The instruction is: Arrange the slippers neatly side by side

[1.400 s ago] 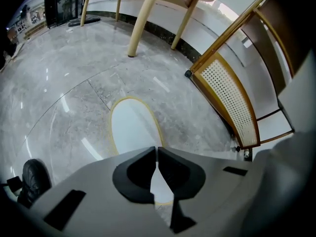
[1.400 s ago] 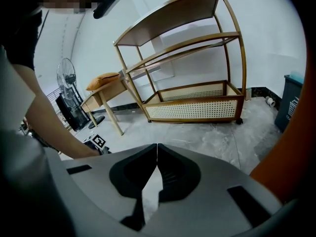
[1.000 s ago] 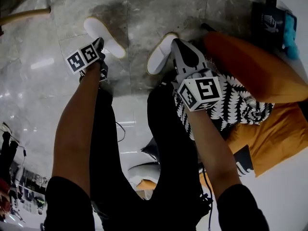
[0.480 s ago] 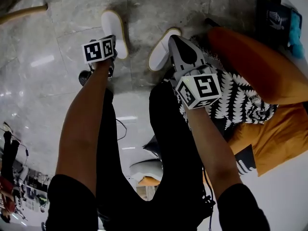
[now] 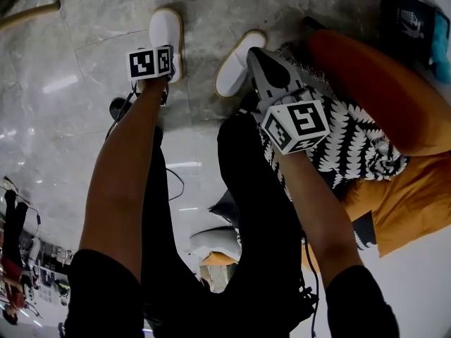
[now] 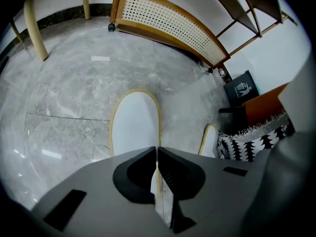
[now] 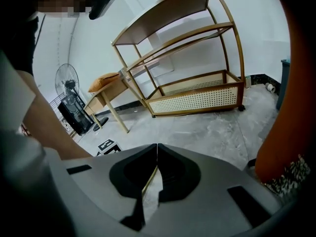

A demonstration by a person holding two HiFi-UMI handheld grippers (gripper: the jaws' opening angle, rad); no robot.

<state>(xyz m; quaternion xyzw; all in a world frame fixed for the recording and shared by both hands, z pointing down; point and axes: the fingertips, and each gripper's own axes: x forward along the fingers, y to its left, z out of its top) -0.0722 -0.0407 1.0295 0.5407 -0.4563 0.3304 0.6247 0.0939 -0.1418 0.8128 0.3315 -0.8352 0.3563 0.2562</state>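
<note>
Lying flat on the grey marble floor (image 5: 77, 111), the left slipper (image 5: 167, 34) is white with a tan rim and sits well to the left of the orange cushion (image 5: 373, 83). Your left gripper (image 6: 157, 149) is at the slipper's near end. Its jaws are pressed together, and the slipper's tan rim runs straight into the slit between them, so you have it pinched by that edge. The rest of the sole stretches away ahead of the jaw tips.

The right slipper (image 5: 237, 65) lies between the left one and the cushion, close to the cushion's narrow end. Its far end tilts toward the cushion, so the pair is not parallel, and a strip of bare floor separates them.

Your right gripper (image 7: 157, 146) rests just on the cushion side of that slipper, with its nose against the rim. Its jaws are also closed. A sliver of tan and white shows through the slit, but I cannot tell whether the rim is actually pinched there.

A black-and-white patterned throw (image 5: 352, 150) drapes off the cushion toward you, under your right forearm. Beyond the cushion stands a dark bin (image 6: 241, 88), and farther out a rattan shelf unit (image 6: 173, 21).
</note>
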